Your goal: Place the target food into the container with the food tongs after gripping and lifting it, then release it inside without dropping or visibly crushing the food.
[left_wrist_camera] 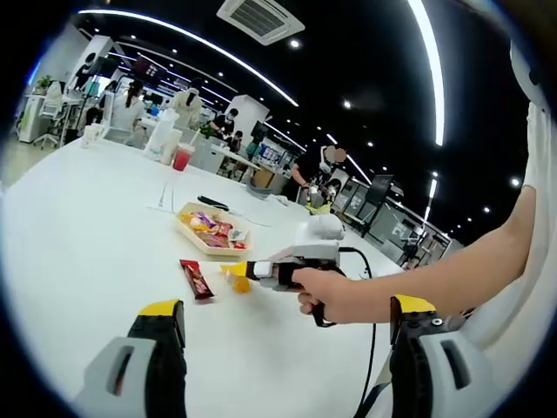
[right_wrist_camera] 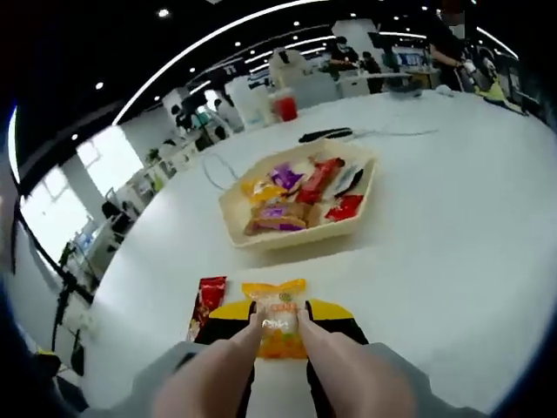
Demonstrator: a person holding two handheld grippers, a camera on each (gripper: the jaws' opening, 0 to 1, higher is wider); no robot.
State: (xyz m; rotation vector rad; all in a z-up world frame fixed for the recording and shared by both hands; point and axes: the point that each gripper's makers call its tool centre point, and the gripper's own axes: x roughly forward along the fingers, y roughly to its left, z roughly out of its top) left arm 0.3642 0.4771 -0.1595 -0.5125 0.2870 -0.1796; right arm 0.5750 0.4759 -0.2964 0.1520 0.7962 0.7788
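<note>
Yellow snack packet (right_wrist_camera: 275,318) sits pinched in the right claw (right_wrist_camera: 278,324), just short of the tray (right_wrist_camera: 361,222). Left claw (left_wrist_camera: 283,318) hangs wide open, holding nothing.

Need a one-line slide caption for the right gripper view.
Right gripper closed on a yellow snack packet on the white table, red packet alongside, snack-filled tray ahead.

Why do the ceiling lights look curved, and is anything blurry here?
Left gripper view: the fisheye lens bows the ceiling light strips into arcs and the white table bulges. Right gripper view: the same bending; the orange snack packet in the right tool looks soft, while the tray of snacks is clearer.
</note>
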